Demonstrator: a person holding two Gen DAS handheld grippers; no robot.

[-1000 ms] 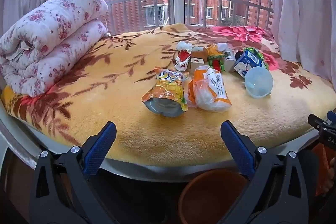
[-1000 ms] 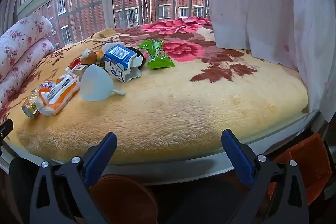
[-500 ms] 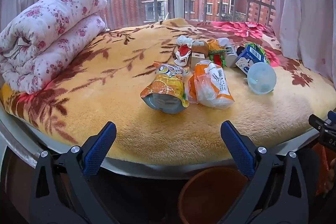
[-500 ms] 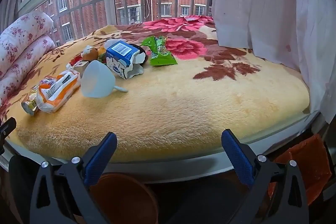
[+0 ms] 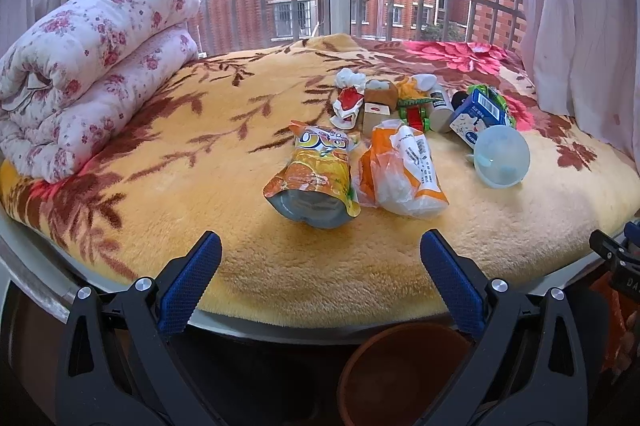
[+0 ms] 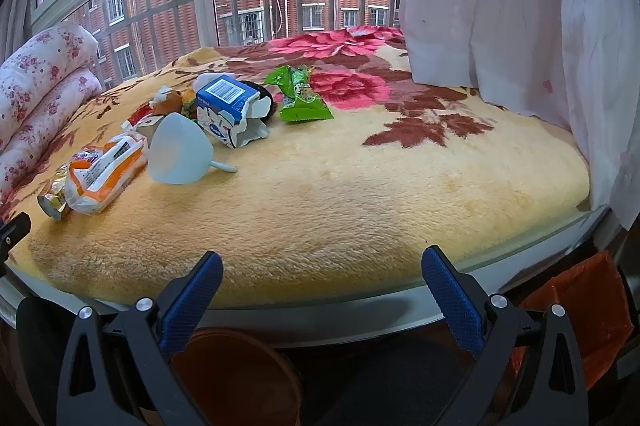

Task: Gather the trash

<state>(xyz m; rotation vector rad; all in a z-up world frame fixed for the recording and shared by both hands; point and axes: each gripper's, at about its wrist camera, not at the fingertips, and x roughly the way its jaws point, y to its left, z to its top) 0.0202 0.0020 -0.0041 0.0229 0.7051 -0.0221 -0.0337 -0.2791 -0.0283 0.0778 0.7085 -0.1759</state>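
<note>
over the near edge of the bed [image 5: 240, 282], the left gripper [image 5: 320, 266] is held level and pointing inward, its blue-padded jaws spread wide with nothing between them. the right gripper [image 6: 322, 268] sits beside it in the same low, level pose, jaws also released and empty, aimed at a bare stretch of the yellow flowered blanket [image 6: 360, 186].

the trash lies in a loose cluster on the blanket, well ahead of both grippers. nearest the left gripper is an orange juice pouch [image 5: 316, 174], touching an orange-and-white plastic bag [image 5: 404, 170]. just right of those is a pale blue funnel [image 5: 502, 156], with a torn blue milk carton [image 6: 226, 108] right behind it and a green snack wrapper [image 6: 300, 98] farther right. smaller scraps and a little bottle [image 5: 440, 108] crowd behind.

a rolled floral quilt [image 5: 88, 66] rests at the left, and a brown bin [image 5: 400, 374] stands below the bed edge, under the left gripper.
</note>
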